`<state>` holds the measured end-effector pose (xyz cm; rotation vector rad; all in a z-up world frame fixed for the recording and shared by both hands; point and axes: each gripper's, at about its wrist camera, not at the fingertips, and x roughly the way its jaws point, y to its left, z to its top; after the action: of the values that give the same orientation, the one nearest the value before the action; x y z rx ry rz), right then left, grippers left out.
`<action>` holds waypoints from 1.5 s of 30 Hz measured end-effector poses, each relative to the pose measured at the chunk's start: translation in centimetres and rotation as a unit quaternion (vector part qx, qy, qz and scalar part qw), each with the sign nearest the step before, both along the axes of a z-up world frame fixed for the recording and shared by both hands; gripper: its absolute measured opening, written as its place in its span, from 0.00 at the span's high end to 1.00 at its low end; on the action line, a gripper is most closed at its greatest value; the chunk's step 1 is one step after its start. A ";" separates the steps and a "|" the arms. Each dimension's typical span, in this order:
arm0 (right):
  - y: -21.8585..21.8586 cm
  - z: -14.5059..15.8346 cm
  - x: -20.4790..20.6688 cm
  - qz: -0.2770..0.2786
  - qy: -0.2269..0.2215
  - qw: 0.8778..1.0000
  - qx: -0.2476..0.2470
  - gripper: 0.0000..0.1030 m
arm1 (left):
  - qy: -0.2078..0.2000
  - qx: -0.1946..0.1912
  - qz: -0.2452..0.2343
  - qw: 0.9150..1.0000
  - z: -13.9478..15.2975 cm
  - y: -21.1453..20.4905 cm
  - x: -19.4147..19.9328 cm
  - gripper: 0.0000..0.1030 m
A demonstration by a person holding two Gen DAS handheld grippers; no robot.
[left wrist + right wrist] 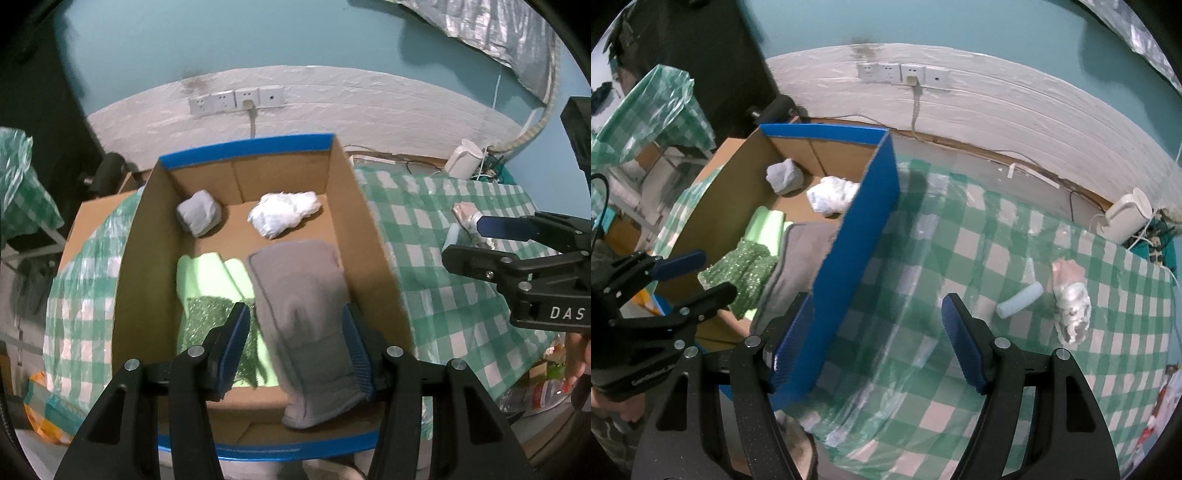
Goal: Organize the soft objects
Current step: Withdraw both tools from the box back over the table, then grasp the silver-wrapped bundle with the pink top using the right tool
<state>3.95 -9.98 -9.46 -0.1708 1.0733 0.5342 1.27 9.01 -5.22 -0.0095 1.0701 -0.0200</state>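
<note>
Grey towel over box's near edge between wide-spread left hand-held gripper; right hand-held gripper wide, empty.

Left tool and right tool, seemingly agape.

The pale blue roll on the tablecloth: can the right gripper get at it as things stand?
Probably yes. The pale blue roll lies in the open ahead of the right gripper, whose jaws stand open and empty; only bare tablecloth lies between.

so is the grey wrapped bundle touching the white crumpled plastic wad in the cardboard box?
Apart. The left wrist view shows bare cardboard floor between the grey wrapped bundle and the white crumpled plastic wad.
</note>
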 end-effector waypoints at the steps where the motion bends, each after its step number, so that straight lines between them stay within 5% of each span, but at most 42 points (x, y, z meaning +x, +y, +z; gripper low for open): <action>1: -0.4 0.0 0.1 -0.003 0.000 1.000 0.001 0.29 | -0.001 0.003 -0.004 1.000 0.1 -0.4 0.1 0.45; 26: -10.9 -1.2 1.7 -0.082 -0.003 0.997 0.002 0.29 | 0.000 0.031 -0.079 0.996 -0.1 -9.6 3.1 0.39; 45: -18.3 -4.1 5.8 -0.133 0.006 0.991 -0.026 0.29 | 0.050 0.041 -0.128 0.990 -4.5 -17.1 7.3 0.37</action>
<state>9.76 -28.33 -13.61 -0.0681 1.1028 0.2676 8.62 -8.09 -9.71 0.2031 1.1658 -0.2084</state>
